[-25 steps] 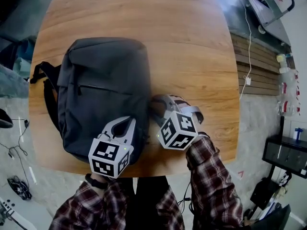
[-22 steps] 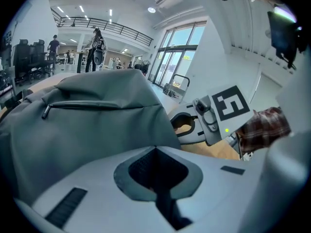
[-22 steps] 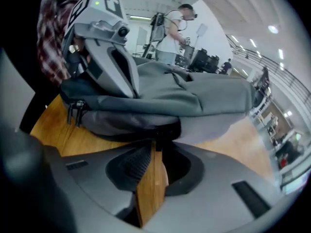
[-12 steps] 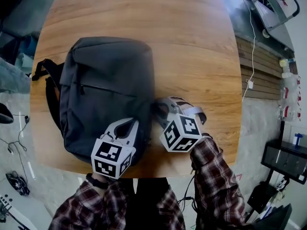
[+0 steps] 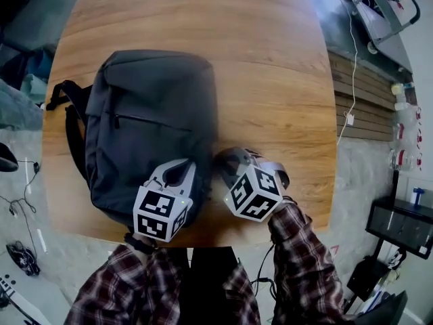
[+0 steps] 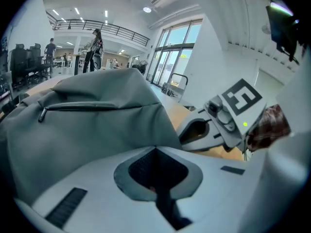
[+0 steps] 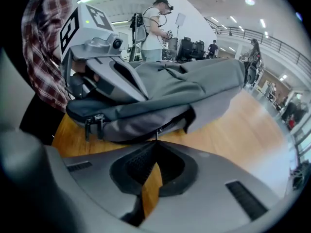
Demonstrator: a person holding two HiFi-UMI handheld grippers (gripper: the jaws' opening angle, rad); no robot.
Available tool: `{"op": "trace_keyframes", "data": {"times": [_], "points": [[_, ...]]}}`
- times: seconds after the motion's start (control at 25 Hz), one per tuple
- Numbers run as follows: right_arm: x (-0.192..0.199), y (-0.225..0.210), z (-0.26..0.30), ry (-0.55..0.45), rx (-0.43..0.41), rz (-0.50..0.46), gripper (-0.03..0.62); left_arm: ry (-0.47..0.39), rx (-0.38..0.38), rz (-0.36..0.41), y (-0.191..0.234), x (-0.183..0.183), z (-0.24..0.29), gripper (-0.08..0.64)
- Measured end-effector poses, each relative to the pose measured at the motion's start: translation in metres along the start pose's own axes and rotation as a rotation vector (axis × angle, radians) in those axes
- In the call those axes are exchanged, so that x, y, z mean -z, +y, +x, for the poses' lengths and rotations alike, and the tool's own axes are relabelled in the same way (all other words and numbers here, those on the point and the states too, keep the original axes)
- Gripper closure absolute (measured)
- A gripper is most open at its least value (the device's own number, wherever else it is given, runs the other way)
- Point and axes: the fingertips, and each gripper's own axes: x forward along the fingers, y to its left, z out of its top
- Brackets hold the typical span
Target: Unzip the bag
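The bag (image 5: 149,120) lies flat on the table (image 5: 277,73), toward its left side, straps off the far-left edge. The front pocket zip (image 5: 145,122) looks closed.

The left gripper (image 5: 184,168) rests on the bag's near right corner. In its own view the jaws are clenched, tips meeting on a fold of grey fabric, so I judge it is there to brace the bag.

The right gripper (image 5: 223,160) sits just beside the bag's right edge, low against the table. Its jaws are clenched too, with a small metal pull (image 7: 156,132) nipped at the very tips. To the left of it in that view, 2 more sliders (image 7: 95,123) hang at the bag's corner, untouched. A dark gap shows along the seam to the right of the pull, but I cannot tell if that stretch is unzipped.

The step in hand looks like the grip before the draw: pull taken, zip mostly or wholly shut. The next move calls for drawing the pull along the seam line, not away from it, since the hold is only at the tips and could slip, with the left gripper pinning the corner so the bag does not slide.
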Motion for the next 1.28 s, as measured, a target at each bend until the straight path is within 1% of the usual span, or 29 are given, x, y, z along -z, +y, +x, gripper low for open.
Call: {"op": "trace_keyframes", "data": {"times": [0.08,0.16,0.28,0.4,0.52,0.72,0.88,0.96,1.04,1.08,1.12,1.16,1.2,1.24,1.28], "points": [[0.008,0.014,-0.004,0.010,0.015,0.060,0.583,-0.006,-0.020,-0.002,0.001,-0.001,0.002,0.551],[0.015,0.023,-0.008,0.008,0.034,0.141,0.583,-0.009,-0.037,-0.011,0.002,-0.006,0.008,0.551],[0.023,0.030,-0.015,-0.009,0.065,0.270,0.583,-0.011,-0.048,-0.045,0.002,-0.014,0.017,0.551],[0.029,0.038,-0.019,-0.017,0.092,0.356,0.583,-0.009,-0.050,-0.075,0.003,-0.023,0.025,0.551],[0.030,0.052,-0.021,-0.013,0.079,0.408,0.583,0.000,-0.060,-0.080,0.004,-0.028,0.032,0.551],[0.024,0.090,-0.022,-0.020,0.051,0.498,0.582,0.025,-0.086,-0.047,0.000,-0.034,0.041,0.551],[0.004,0.130,-0.016,-0.053,-0.010,0.553,0.583,0.032,-0.101,-0.063,0.003,-0.038,0.048,0.551],[-0.001,0.136,-0.013,-0.073,0.006,0.557,0.583,0.028,-0.100,-0.077,0.004,-0.041,0.052,0.551],[0.004,0.129,-0.015,-0.077,0.041,0.567,0.583,0.028,-0.061,-0.087,0.001,-0.044,0.053,0.551],[0.008,0.125,-0.018,-0.071,0.055,0.565,0.583,0.032,-0.027,-0.064,-0.002,-0.047,0.051,0.551],[0.013,0.121,-0.021,-0.063,0.068,0.559,0.583,0.040,0.007,-0.002,-0.005,-0.051,0.045,0.551],[0.018,0.117,-0.024,-0.056,0.079,0.554,0.583,0.054,0.035,0.101,-0.006,-0.055,0.038,0.551],[0.024,0.113,-0.028,-0.050,0.089,0.553,0.583,0.078,0.055,0.230,-0.005,-0.057,0.030,0.551],[0.031,0.108,-0.032,-0.045,0.101,0.552,0.583,0.116,0.067,0.365,-0.001,-0.056,0.023,0.551],[0.038,0.104,-0.036,-0.038,0.115,0.551,0.583,0.165,0.073,0.483,0.005,-0.052,0.016,0.551]]}}
